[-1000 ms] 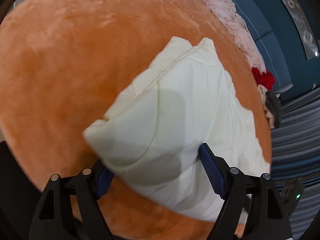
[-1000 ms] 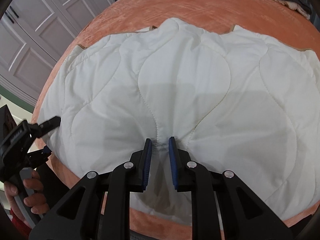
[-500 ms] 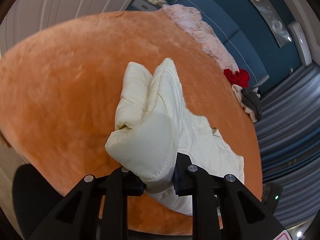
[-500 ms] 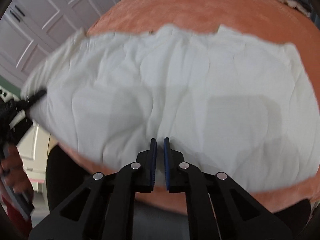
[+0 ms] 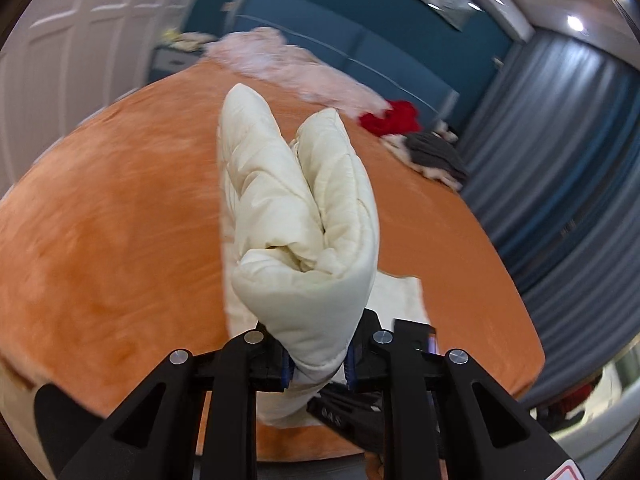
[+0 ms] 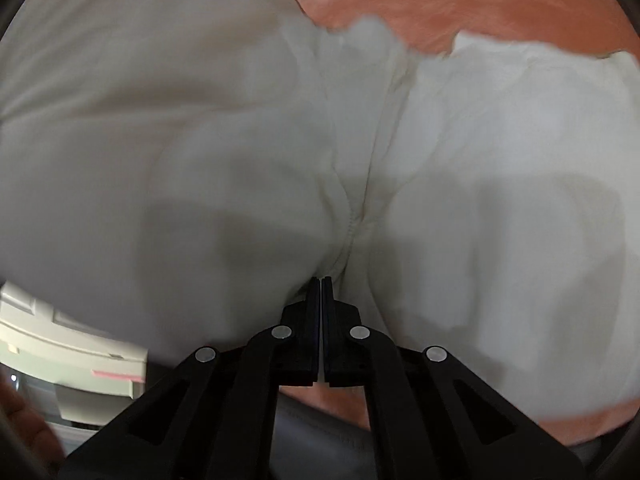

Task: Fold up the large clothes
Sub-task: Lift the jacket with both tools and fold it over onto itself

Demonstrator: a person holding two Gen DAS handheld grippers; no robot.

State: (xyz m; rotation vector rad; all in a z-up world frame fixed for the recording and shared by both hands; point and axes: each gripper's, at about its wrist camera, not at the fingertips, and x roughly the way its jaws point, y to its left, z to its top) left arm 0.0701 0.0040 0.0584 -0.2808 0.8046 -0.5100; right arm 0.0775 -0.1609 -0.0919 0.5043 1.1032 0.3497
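Note:
A cream quilted garment (image 5: pixel 304 216) lies on an orange plush bed (image 5: pixel 112 220). My left gripper (image 5: pixel 316 360) is shut on a thick bunched corner of it, which stands up in two padded folds above the bed. In the right wrist view the same garment (image 6: pixel 480 184) fills the frame. My right gripper (image 6: pixel 321 284) is shut on its near edge at a seam, and the left part of the cloth is raised close to the camera.
At the bed's far side lie a pink fluffy cloth (image 5: pixel 288 64), a red garment (image 5: pixel 392 118) and a grey garment (image 5: pixel 436 154). Blue curtains (image 5: pixel 568 152) hang at the right, white closet doors (image 5: pixel 76 36) at the left. The orange bed (image 6: pixel 460 4) shows beyond the garment.
My left gripper has closed on the garment's corner and lifted it off the bed. My right gripper has closed tight on the near edge and raised the cloth toward the camera.

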